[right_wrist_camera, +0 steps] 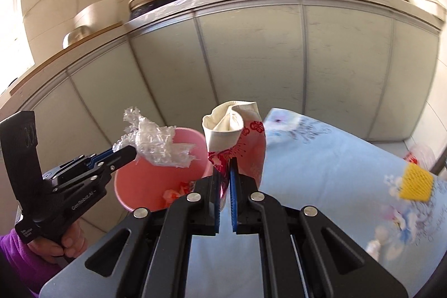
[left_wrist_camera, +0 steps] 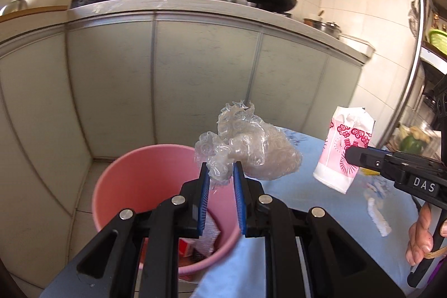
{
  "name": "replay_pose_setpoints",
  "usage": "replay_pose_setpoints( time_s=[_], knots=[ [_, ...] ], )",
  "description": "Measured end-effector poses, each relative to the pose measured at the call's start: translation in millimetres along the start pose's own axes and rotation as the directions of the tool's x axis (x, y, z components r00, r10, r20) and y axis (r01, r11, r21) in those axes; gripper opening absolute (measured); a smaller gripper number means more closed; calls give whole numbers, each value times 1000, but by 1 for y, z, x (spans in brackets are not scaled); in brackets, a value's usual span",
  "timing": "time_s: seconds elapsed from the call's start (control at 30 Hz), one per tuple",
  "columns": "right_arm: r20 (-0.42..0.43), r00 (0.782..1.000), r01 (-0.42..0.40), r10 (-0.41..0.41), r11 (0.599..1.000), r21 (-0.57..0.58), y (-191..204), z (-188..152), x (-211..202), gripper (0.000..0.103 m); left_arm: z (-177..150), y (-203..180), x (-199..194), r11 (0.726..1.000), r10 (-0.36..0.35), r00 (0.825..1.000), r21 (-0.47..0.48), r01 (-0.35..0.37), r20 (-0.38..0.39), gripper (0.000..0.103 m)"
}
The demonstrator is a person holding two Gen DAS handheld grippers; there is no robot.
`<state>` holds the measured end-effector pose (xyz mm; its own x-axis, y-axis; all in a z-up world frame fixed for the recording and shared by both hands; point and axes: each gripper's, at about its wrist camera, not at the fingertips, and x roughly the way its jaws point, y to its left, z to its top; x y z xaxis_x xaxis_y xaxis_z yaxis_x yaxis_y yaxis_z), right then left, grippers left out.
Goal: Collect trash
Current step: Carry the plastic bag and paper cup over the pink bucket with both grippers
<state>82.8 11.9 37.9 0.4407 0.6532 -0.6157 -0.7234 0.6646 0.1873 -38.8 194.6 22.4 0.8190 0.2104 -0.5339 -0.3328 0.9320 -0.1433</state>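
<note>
The pink bin [left_wrist_camera: 156, 194] stands on the floor at the left, against the edge of the table with the blue cloth [left_wrist_camera: 321, 203], with scraps already at its bottom. Above its rim the left gripper [left_wrist_camera: 220, 172] has its blue-padded fingers [left_wrist_camera: 205, 178] drawn in to a narrow gap — clamped on the lower tail of a wad of clear bubble wrap [left_wrist_camera: 251, 150], which bulges up and to the right of the fingertips. Further right, the right gripper [right_wrist_camera: 225, 172] has its fingers nearly together, pinching the lower edge of a crumpled pink-and-white paper cup [right_wrist_camera: 237, 136] held upright over the table's edge, just beside the bin. A yellow mesh piece [right_wrist_camera: 416, 183] lies on the cloth at far right.
</note>
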Motion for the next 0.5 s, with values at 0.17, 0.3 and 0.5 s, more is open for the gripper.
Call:
replay_pose_setpoints(
  time_s=[0.17, 0.3, 0.5],
  knots=[
    [-42, 997, -61, 58, 996, -69, 30, 2, 26, 6, -6, 24, 1, 998, 64, 998, -18, -64, -16, 16],
    [-68, 994, -96, 90, 990, -101, 53, 1, 47, 6, -16, 42, 2, 993, 108, 993, -36, -109, -39, 16],
    [-117, 986, -129, 115, 984, -125, 74, -1, 75, 6, -29, 60, 6, 987, 148, 986, -58, -152, -73, 16]
  ],
)
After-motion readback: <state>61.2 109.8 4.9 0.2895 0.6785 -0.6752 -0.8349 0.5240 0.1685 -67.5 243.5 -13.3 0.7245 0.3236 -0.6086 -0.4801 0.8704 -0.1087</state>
